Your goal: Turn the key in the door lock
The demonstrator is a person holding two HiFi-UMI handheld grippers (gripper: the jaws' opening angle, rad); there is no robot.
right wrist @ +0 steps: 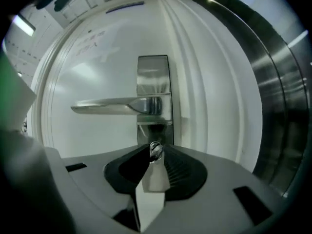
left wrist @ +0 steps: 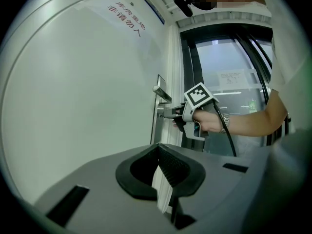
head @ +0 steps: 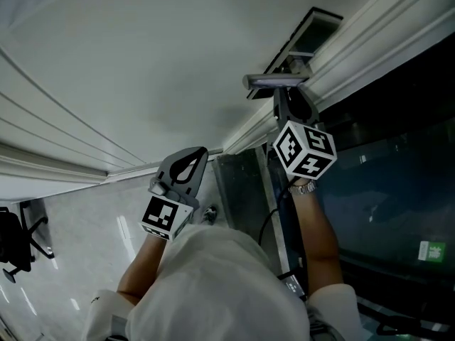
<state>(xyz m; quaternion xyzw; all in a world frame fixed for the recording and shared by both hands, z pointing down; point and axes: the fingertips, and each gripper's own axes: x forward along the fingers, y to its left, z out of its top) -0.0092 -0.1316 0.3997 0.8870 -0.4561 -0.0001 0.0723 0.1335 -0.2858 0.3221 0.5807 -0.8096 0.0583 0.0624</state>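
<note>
On the white door (right wrist: 97,62) a silver lever handle (right wrist: 117,106) sticks out from a tall lock plate (right wrist: 154,77). My right gripper (right wrist: 153,155) is shut on a silver key (right wrist: 152,174), whose far end meets the plate just below the handle; I cannot tell how deep it sits. In the head view the right gripper (head: 284,98) reaches up under the handle (head: 274,81). My left gripper (head: 201,153) hangs back, shut on nothing. From the left gripper (left wrist: 160,150) view, the right gripper (left wrist: 168,115) is against the lock plate (left wrist: 158,113).
The metal door frame and dark glass panels (head: 384,162) stand right of the lock. A black cable (left wrist: 228,138) trails from the right gripper. An office chair (head: 18,240) stands on the pale floor at lower left. Red lettering (left wrist: 124,18) marks the door.
</note>
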